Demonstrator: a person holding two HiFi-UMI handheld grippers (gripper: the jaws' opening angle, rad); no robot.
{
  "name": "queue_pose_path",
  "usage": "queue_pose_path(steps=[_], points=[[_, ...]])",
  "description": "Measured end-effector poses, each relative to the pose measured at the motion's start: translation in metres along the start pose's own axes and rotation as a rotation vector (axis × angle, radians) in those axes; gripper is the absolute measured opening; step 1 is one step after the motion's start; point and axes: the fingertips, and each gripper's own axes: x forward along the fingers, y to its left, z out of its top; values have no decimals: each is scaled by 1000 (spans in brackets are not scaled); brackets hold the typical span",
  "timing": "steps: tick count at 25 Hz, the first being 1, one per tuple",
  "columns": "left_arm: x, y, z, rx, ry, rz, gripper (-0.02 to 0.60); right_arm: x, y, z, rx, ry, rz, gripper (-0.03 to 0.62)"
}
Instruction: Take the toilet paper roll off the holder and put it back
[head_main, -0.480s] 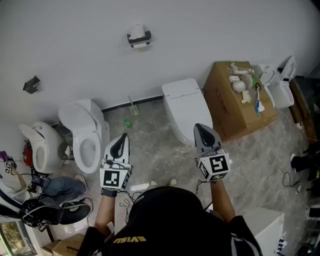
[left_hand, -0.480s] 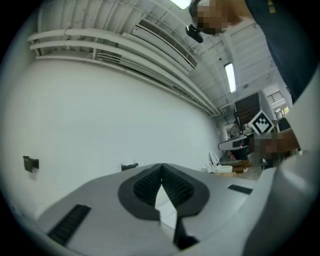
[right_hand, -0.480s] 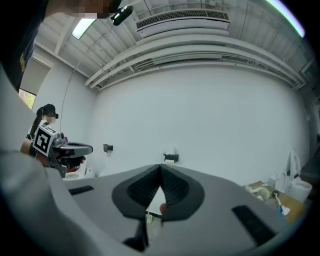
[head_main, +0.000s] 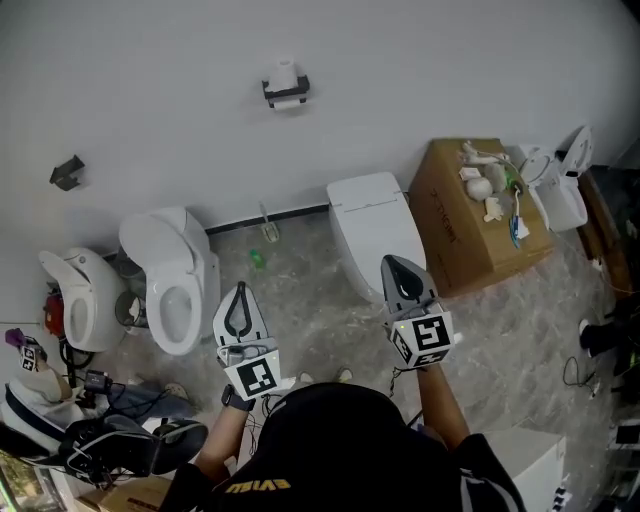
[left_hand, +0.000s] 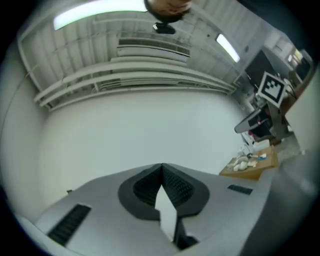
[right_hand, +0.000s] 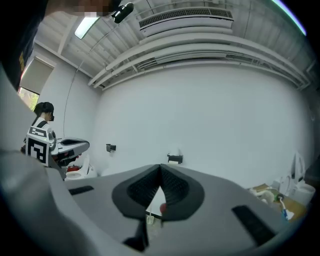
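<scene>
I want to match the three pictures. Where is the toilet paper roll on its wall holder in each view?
Head view: the toilet paper roll is on the wall, top centre, slightly left.
Left gripper view: not in it; only bare wall shows ahead.
Right gripper view: the toilet paper roll is small, near the centre, just above the jaws.
Shared landmark: the cardboard box, at the right in every view.

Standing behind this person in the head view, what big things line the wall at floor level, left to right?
Leftmost toilet → open toilet → closed toilet → cardboard box.
</scene>
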Motion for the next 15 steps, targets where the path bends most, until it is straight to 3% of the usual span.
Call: queue_pose_path(steps=[1, 3, 6, 9, 10, 15], points=[[2, -4, 2, 81, 4, -17, 11, 1, 0, 1, -2, -1, 3, -6], [8, -8, 3, 95, -3, -47, 11, 3, 2, 2, -4, -9, 10, -6], [13, -5, -1, 12, -12, -61, 11, 5, 6, 6, -9, -27, 19, -6], [13, -3, -9, -162, 16, -49, 11, 7, 6, 10, -13, -36, 16, -6], [13, -3, -12, -185, 26, -58, 11, 7, 5, 11, -13, -39, 11, -6], [11, -8, -28, -147, 112, -143, 11, 7, -4, 13, -15, -47, -23, -3]])
